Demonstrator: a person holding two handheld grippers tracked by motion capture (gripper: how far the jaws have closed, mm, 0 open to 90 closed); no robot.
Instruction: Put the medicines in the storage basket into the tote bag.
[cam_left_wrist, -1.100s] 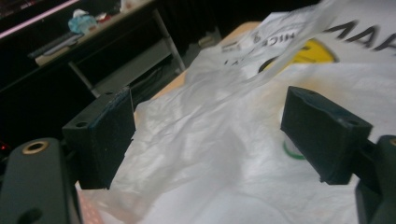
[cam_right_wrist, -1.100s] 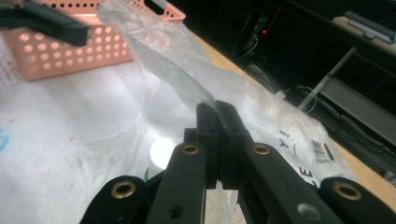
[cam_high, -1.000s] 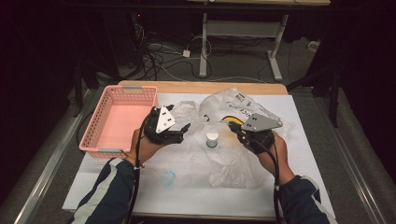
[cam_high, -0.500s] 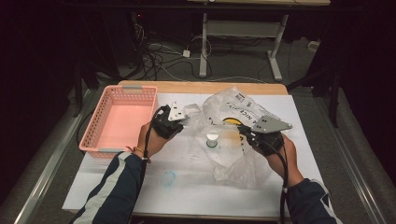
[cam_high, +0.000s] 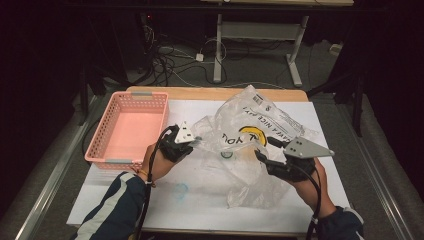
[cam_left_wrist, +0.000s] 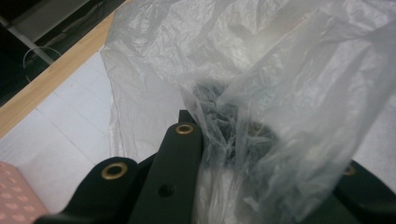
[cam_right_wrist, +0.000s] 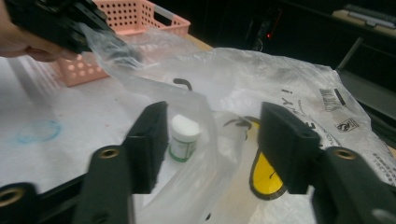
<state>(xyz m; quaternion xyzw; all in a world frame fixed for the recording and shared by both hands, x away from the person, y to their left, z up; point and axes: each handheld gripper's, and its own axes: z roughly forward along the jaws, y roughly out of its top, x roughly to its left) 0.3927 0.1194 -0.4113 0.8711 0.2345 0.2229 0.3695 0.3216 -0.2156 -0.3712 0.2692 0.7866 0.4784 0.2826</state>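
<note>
Left gripper (cam_high: 192, 142) pinched on bag edge, right gripper (cam_high: 261, 156) gaping, holding nothing.
My plastic bag (cam_high: 250, 127) lies mid-table on the white sheet (cam_high: 200, 200): thin, crinkly, slippery film, featherlight I judge, so I'd grab a bunched edge. Small white bottle (cam_right_wrist: 183, 137) stands inside, between the right jaws. Pink perforated basket (cam_high: 131, 127) at 9 o'clock of the bag.

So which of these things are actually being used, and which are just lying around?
In use:
- plastic bag
- small white bottle inside the bag
- left gripper, clamped on the bag's edge
- right gripper, open

Lying about:
- pink basket
- cables on the floor
</note>
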